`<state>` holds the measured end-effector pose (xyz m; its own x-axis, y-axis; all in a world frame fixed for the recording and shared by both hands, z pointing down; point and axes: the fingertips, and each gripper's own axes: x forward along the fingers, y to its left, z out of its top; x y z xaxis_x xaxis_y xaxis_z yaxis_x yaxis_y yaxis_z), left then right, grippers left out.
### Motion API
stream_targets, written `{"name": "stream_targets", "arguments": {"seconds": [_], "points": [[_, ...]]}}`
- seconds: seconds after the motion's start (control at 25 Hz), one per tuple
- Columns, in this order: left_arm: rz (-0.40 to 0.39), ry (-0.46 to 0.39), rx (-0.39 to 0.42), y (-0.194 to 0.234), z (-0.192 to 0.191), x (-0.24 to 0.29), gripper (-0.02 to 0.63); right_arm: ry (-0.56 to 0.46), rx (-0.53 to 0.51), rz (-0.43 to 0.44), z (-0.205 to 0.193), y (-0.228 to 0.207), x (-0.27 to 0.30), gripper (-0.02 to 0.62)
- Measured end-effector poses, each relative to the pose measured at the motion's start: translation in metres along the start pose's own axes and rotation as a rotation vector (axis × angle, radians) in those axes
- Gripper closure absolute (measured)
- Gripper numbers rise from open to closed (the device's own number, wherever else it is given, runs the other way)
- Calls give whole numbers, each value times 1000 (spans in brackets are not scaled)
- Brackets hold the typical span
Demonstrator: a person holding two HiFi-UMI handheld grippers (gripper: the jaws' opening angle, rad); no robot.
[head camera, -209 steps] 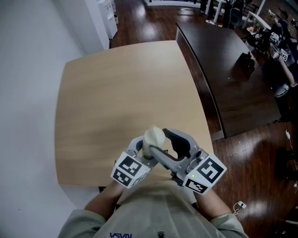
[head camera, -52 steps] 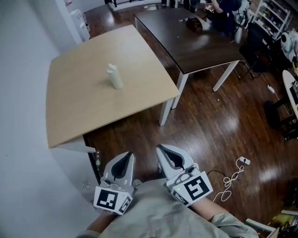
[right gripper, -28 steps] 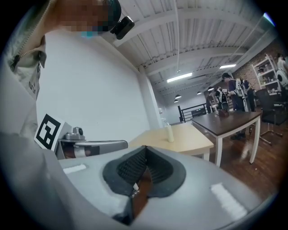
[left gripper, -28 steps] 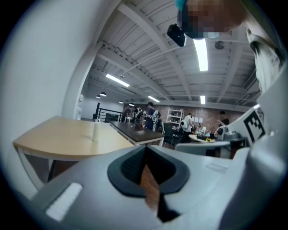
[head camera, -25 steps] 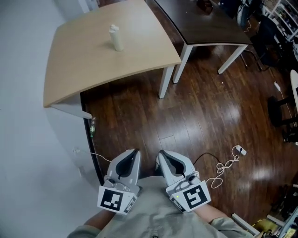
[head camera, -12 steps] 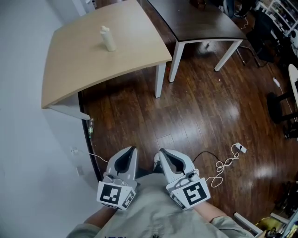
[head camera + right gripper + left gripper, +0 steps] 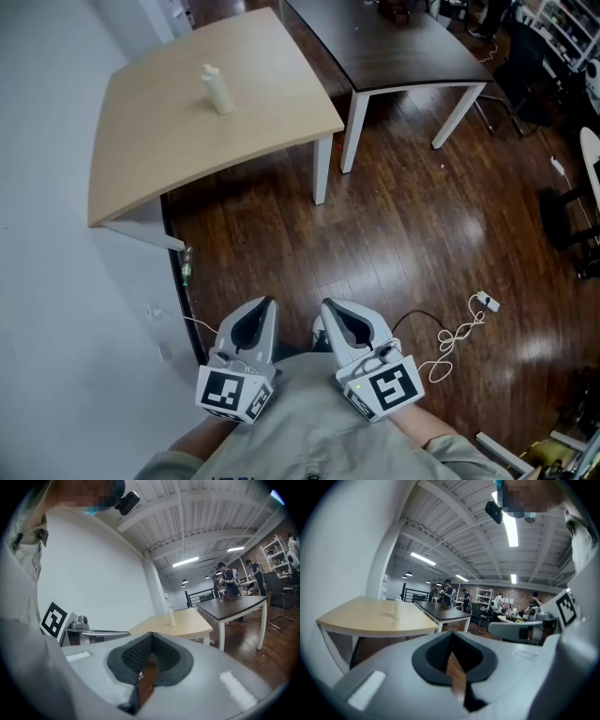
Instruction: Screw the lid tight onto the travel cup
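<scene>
L gripper (image 7: 263, 307) and R gripper (image 7: 329, 308): jaws together, nothing between. Travel cup (image 7: 216, 89) stands upright on light wood table (image 7: 159, 164), well apart from both grippers.

The head view looks steeply down from high above the floor (image 7: 403, 216), with the left gripper (image 7: 266, 304) and the right gripper (image 7: 329, 306) close under the lens. Each gripper view rides just behind its own jaws and looks almost level along them. All three share the pale tabletop (image 7: 159, 141) (image 7: 356, 618) (image 7: 190, 623) and the cup (image 7: 217, 91) (image 7: 397, 609) (image 7: 171, 617), well beyond the jaws.
</scene>
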<state>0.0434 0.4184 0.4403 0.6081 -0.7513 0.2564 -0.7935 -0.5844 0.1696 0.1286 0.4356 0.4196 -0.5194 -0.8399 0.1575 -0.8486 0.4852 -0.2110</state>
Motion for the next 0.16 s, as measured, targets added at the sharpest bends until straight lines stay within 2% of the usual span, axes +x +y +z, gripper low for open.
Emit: {"name": "stream_targets", "arguments": {"seconds": [0.16], "points": [[-7, 1, 6, -5, 2, 3, 604, -3, 4, -8, 3, -7, -3, 598]]}}
